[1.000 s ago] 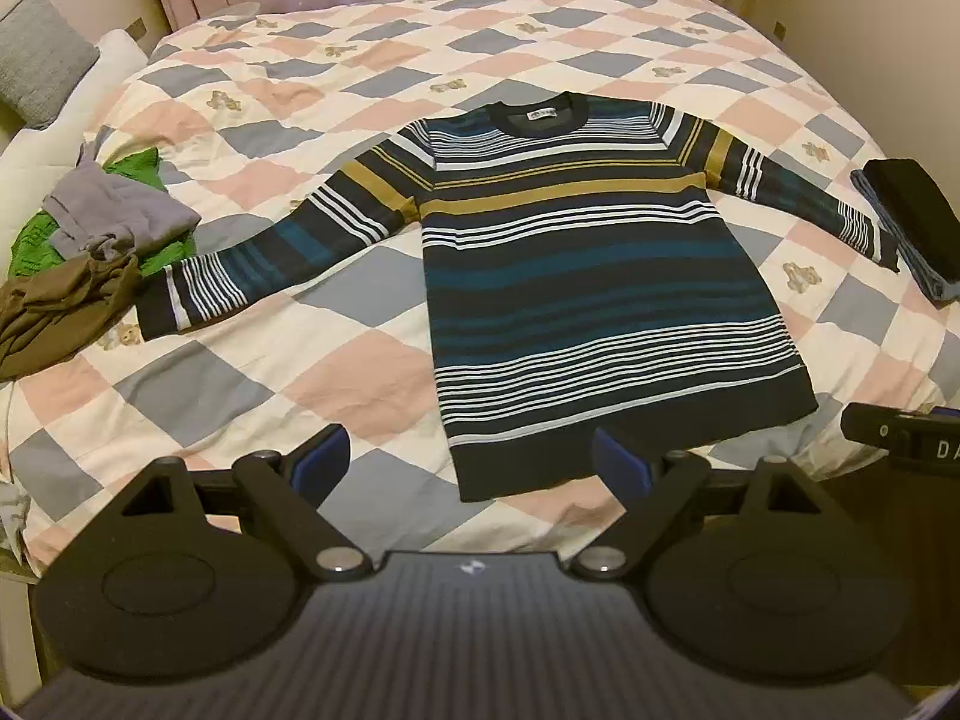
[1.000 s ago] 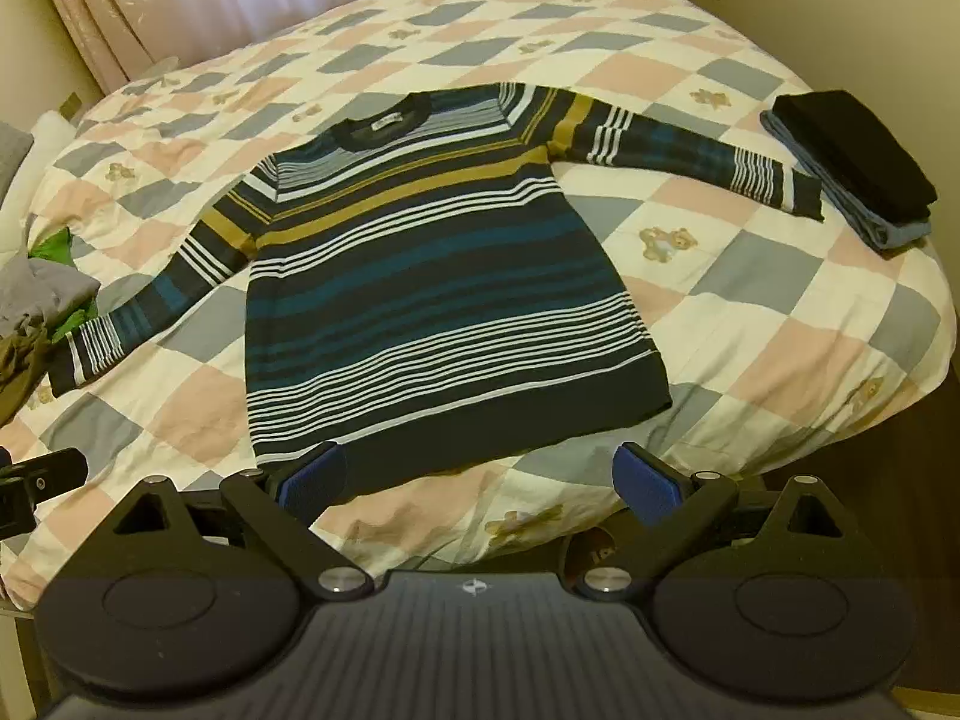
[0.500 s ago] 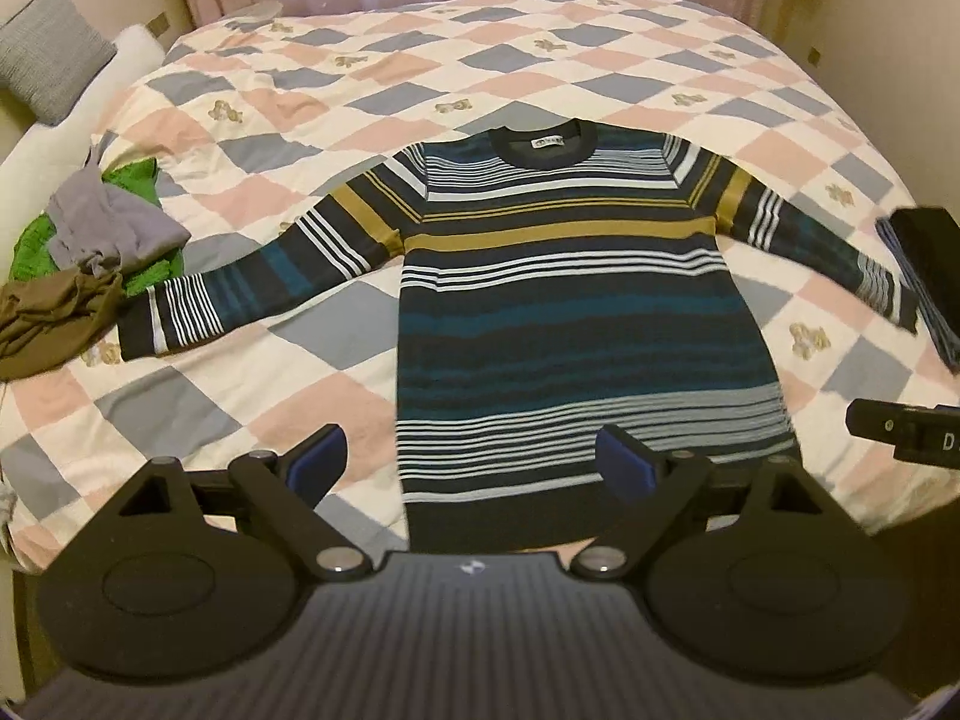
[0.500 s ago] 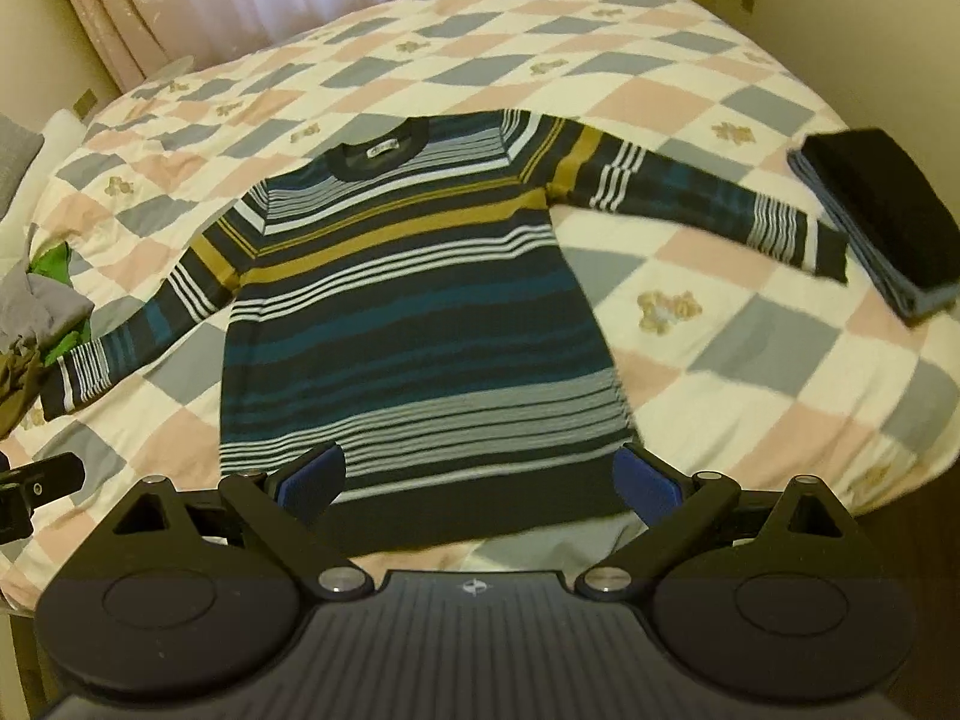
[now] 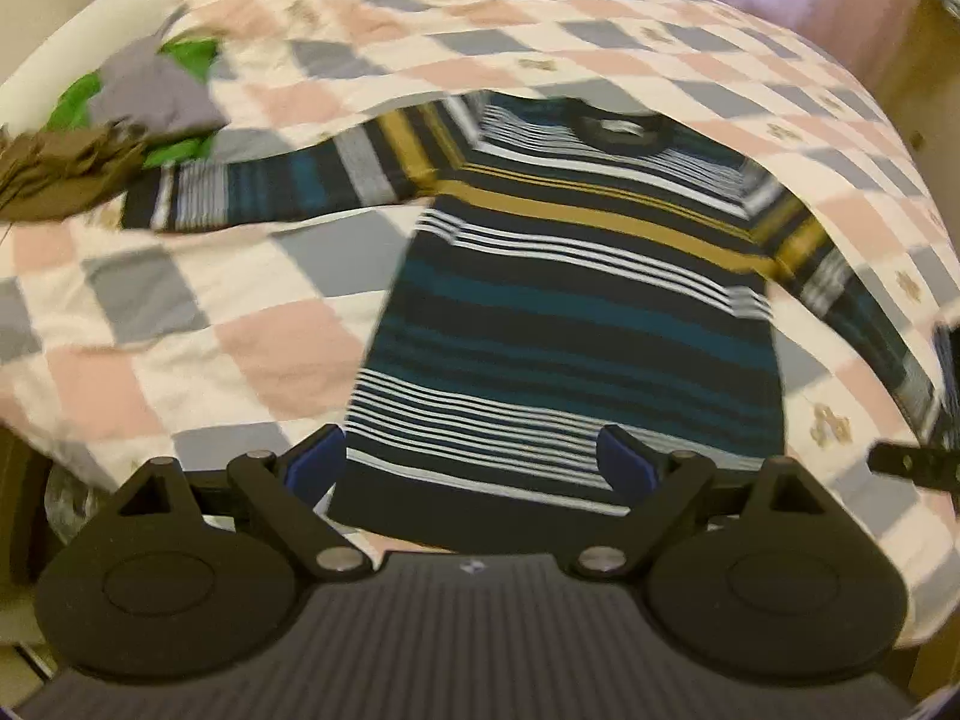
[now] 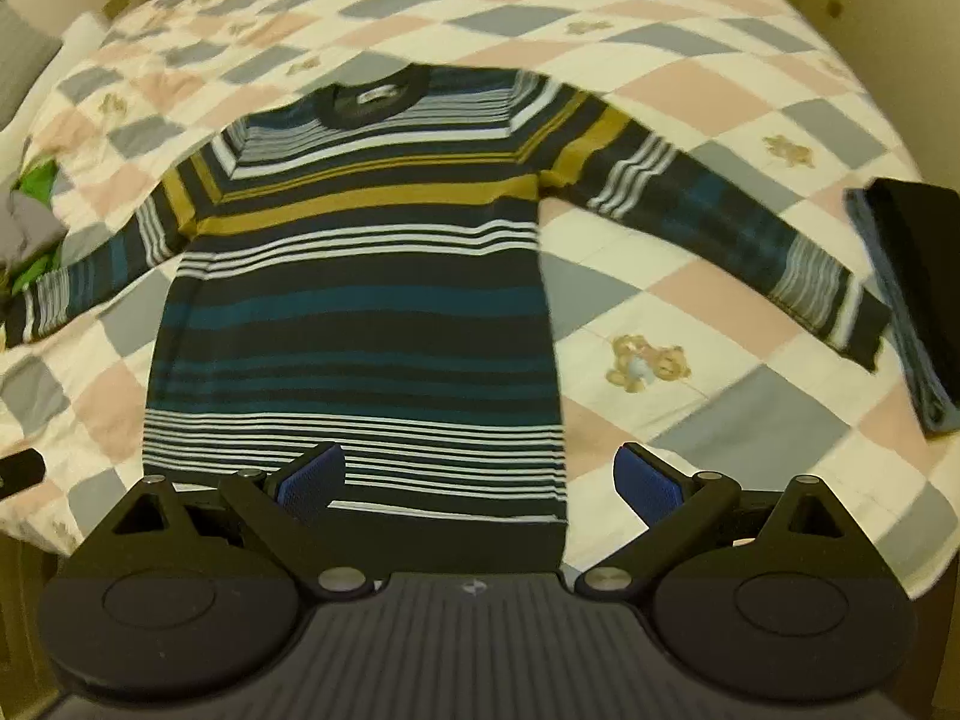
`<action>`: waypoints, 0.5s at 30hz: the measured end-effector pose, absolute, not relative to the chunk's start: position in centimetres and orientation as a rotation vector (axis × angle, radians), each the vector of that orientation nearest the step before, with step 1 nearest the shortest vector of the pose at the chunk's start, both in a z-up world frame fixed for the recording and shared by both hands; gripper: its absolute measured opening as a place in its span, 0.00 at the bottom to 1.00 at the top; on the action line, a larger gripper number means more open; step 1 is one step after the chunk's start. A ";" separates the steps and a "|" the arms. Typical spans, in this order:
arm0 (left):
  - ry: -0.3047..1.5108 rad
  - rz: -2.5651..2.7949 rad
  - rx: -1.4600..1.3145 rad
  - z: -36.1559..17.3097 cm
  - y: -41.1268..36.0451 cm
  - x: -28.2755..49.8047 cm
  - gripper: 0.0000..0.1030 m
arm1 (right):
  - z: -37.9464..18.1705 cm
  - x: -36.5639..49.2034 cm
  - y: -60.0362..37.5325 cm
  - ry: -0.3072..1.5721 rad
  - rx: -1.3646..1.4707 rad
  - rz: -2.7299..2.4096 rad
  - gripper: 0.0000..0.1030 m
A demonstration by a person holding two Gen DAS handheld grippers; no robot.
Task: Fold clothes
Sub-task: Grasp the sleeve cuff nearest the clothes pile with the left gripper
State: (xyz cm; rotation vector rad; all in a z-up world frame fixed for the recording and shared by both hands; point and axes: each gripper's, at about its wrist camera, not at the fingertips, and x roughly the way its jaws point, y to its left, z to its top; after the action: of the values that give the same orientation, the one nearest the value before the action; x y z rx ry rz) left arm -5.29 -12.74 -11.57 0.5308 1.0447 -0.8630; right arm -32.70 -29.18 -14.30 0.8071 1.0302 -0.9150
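While both jaws stand wide and empty, the left gripper (image 5: 471,459) and right gripper (image 6: 477,477) should each pinch the striped sweater's (image 6: 360,306) hem corner just ahead, evenly.

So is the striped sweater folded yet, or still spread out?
Spread out. The striped sweater lies flat on the quilt, collar away from the camera, both sleeves stretched sideways, no fold visible.

Dim warm indoor light on my feeds, motion blur throughout, fisheye bending toward twelve o'clock corners.
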 end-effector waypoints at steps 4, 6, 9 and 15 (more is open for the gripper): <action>1.078 -0.756 0.456 -12.9 -11.9 -1.1 0.86 | -16.2 -31.0 -30.3 1.055 0.824 -0.876 0.96; 1.099 -0.718 0.406 -13.8 -11.6 1.6 0.86 | -17.2 -30.0 -30.8 1.071 0.841 -0.868 0.96; 1.127 -0.664 0.332 -15.2 -11.3 5.6 0.86 | -18.4 -28.5 -31.1 1.081 0.851 -0.851 0.95; 1.176 -0.584 0.189 -19.2 -11.9 16.1 0.84 | -20.8 -25.4 -32.3 1.100 0.879 -0.905 0.89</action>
State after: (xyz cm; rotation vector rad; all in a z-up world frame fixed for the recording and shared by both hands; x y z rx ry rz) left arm 16.14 -11.94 -19.23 0.1892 1.1760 -0.5842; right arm -25.44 -32.29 -20.85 0.8787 1.0996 -0.9053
